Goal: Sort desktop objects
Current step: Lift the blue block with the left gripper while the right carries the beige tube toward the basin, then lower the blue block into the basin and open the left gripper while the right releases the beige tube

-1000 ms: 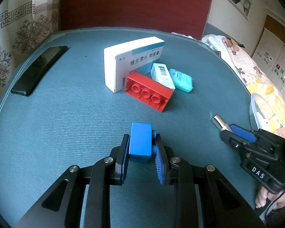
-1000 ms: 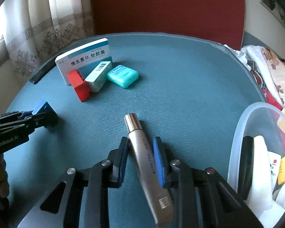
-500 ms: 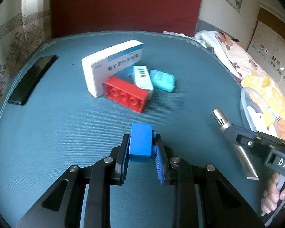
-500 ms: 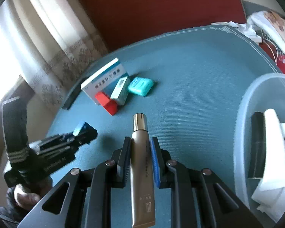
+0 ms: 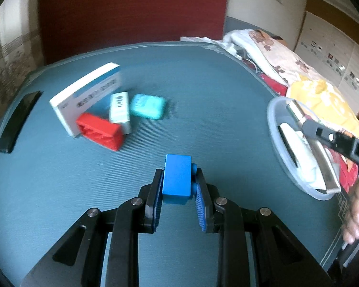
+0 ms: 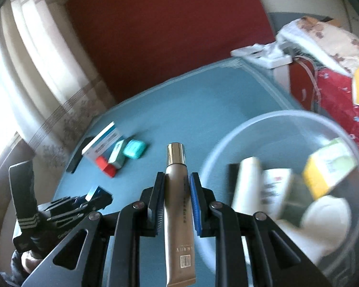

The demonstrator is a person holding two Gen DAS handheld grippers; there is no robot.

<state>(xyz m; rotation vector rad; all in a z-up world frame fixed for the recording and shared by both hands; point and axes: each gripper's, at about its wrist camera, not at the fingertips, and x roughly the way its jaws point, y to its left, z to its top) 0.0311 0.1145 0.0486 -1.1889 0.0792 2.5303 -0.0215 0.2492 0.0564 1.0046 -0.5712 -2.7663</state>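
My left gripper is shut on a blue brick, held above the teal table mat. My right gripper is shut on a beige cosmetic tube with a metallic cap, lifted beside the rim of a clear plastic tub. In the left wrist view the same tube hangs over the tub at the right. On the mat lie a red brick, a white-blue medicine box, a small barcode box and a teal case.
A black flat bar lies at the mat's left edge. The tub holds a white tube, a yellow box and other packs. Clothes and bedding pile up beyond the table's right side. A hand grips the right tool.
Both grippers rose and swung right with their loads. The right one rolled and carried the tube from over the mat to the tub's rim; the cluster slid left in both views.
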